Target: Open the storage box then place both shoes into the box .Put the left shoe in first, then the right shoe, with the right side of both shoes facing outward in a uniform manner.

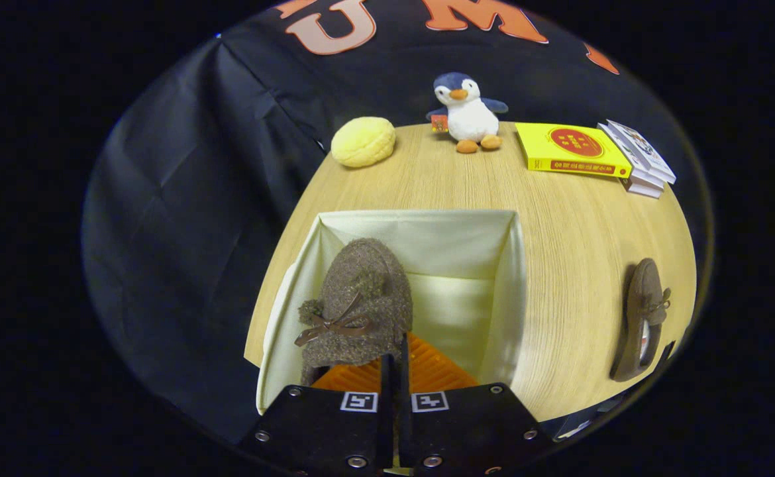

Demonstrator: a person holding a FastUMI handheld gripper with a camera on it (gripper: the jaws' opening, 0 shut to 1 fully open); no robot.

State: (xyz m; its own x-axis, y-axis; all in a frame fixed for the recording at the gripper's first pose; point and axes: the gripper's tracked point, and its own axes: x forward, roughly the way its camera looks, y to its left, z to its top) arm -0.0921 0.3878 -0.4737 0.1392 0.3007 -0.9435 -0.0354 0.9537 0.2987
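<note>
Shoes: I have one fuzzy brown slipper (pixel 358 308) hanging toe-down into the storage box (pixel 420 228), and its mate (pixel 646 318) lies on the wooden table (pixel 560 265) well off to the box's right side.
Storage box: it is open, cream fabric walls standing, its floor bare beside the slipper; I judge the opening step is done.
Gripper: my gripper (pixel 397 371) sits directly above the near edge of the box, fingers pressed close together with what looks like the heel rim of the slipper pinched between them, though the contact itself is hidden behind the finger bodies.
Why held so: gripping the heel lets the toe lead down along the box's left wall, which leaves the right half of the box free for the second shoe.
Orange part: a ribbed orange surface (pixel 427 371) shows just ahead of the fingers, under the slipper's heel; I cannot tell what it belongs to.
Bow: the slipper's ribbon bow (pixel 331 326) faces up toward my camera.
Stage: first shoe going in, not yet let go, by my reading.
Beyond the box: a yellow plush bun (pixel 363 141), a toy penguin (pixel 468 112) and a yellow book (pixel 571 149) beside a small stack of books (pixel 642 159) stand far behind the box, away from the work.
</note>
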